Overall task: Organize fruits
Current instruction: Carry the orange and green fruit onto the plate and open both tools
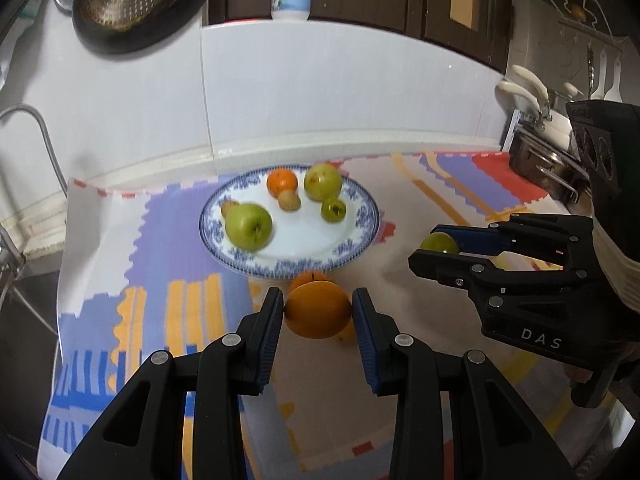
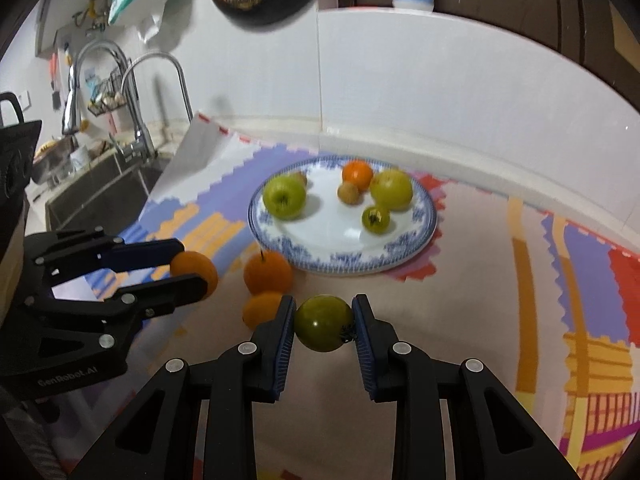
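While each gripper grips one fruit, plate point(image 2: 416, 240) holds six, two oranges point(image 2: 268, 272) beside.

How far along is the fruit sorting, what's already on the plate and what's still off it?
Done: the plate holds two green apples, an orange, a small green fruit and some small brown fruits. In hand: the left gripper grips an orange, the right gripper a green tomato. Left: two oranges on the mat beside the plate.
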Motion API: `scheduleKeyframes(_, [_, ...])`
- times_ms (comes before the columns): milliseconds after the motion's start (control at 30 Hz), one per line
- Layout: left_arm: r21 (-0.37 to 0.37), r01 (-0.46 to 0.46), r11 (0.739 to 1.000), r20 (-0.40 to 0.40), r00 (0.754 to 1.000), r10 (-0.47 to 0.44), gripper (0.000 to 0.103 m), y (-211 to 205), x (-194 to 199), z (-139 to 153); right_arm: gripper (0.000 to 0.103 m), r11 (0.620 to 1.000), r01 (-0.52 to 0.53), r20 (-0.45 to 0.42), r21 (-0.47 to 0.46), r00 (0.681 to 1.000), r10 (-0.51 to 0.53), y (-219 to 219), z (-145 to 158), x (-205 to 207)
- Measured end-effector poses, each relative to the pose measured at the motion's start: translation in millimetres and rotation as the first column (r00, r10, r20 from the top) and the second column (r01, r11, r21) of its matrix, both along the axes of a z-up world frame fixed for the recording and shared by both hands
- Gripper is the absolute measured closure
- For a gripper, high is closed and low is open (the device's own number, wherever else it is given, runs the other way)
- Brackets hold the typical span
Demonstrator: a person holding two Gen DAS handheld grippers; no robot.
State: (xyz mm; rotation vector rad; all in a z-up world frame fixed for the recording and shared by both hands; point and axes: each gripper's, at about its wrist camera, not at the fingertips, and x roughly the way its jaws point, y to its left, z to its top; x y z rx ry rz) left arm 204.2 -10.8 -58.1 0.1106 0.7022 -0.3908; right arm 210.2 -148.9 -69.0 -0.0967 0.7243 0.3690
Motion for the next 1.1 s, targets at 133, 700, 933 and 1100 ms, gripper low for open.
scheduleKeyframes(133, [0.003,0.000,1.000,0.034,0.999,0.000,0.068,-3,9,10,0.073,1.000,0.001,0.039,0.000,0.999,-0.001,-1,13,6])
scheduleKeyframes(700, [0.044,0.004,0.999,0.050,0.999,-0.006,0.068,-21,82,14,0.073,0.999,0.034,0.082,0.003,0.996,-0.034,-12,19,77])
scheduleKeyframes(933, [0.067,0.010,0.998,0.002,1.000,-0.010,0.068,-28,115,-4,0.073,0.998,0.052,0.044,0.016,0.998,-0.053,-19,1,111])
scheduleKeyframes(1100, [0.079,0.018,0.997,-0.029,0.999,-0.016,0.068,-32,131,-16,0.073,0.997,0.069,0.010,0.030,0.998,-0.069,-24,-14,132])
